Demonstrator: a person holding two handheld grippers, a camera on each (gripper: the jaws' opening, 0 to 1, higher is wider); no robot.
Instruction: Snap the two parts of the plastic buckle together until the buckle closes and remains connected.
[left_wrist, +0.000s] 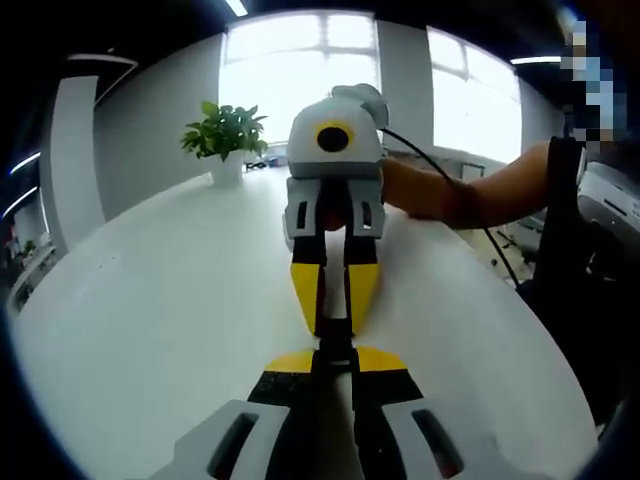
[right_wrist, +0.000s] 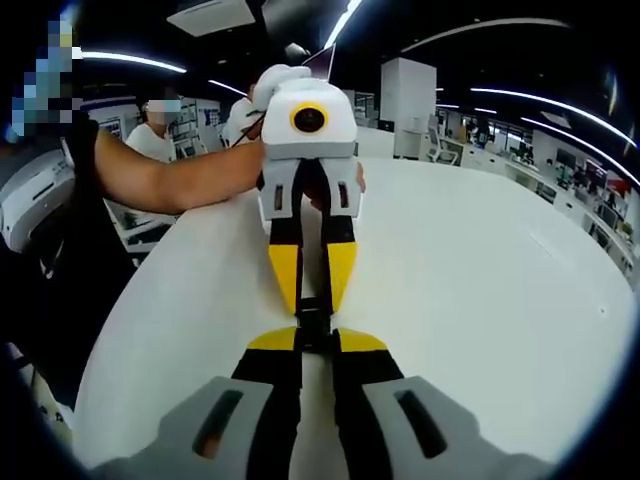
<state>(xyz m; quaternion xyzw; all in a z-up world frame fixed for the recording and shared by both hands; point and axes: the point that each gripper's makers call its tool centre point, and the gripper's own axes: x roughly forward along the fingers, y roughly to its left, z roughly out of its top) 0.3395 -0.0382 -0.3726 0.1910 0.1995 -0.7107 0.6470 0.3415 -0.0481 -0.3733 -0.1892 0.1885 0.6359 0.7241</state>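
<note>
From where I watched, the two hand-held grippers faced each other nose to nose over a white table (left_wrist: 130, 330), their tips nearly meeting.

In the left gripper view, the left gripper (left_wrist: 335, 352) rose from six o'clock with its yellow-tipped jaws drawn almost together on a small dark piece, which I took to be one part of the buckle (left_wrist: 335, 345). The right gripper (left_wrist: 335, 300) came down from twelve o'clock, its jaws likewise narrowed onto the same dark cluster. A person's forearm (left_wrist: 470, 195) reached in from three o'clock behind it, and a potted plant (left_wrist: 226, 135) stood far back at eleven o'clock.

In the right gripper view the picture mirrored: the right gripper (right_wrist: 315, 335) rose from six o'clock, nearly closed on the buckle (right_wrist: 313, 322), and the left gripper (right_wrist: 312, 290) pointed down from twelve o'clock, with the forearm (right_wrist: 180, 175) coming from nine o'clock.

The buckle sat at the centre of both views, between the two sets of tips. I could not tell whether the halves had already latched or were only touching.

I judged this to be the pushing-together step. The next move would call for a straight, aligned press along the shared line of the jaws, without twisting, until the halves lock.
</note>
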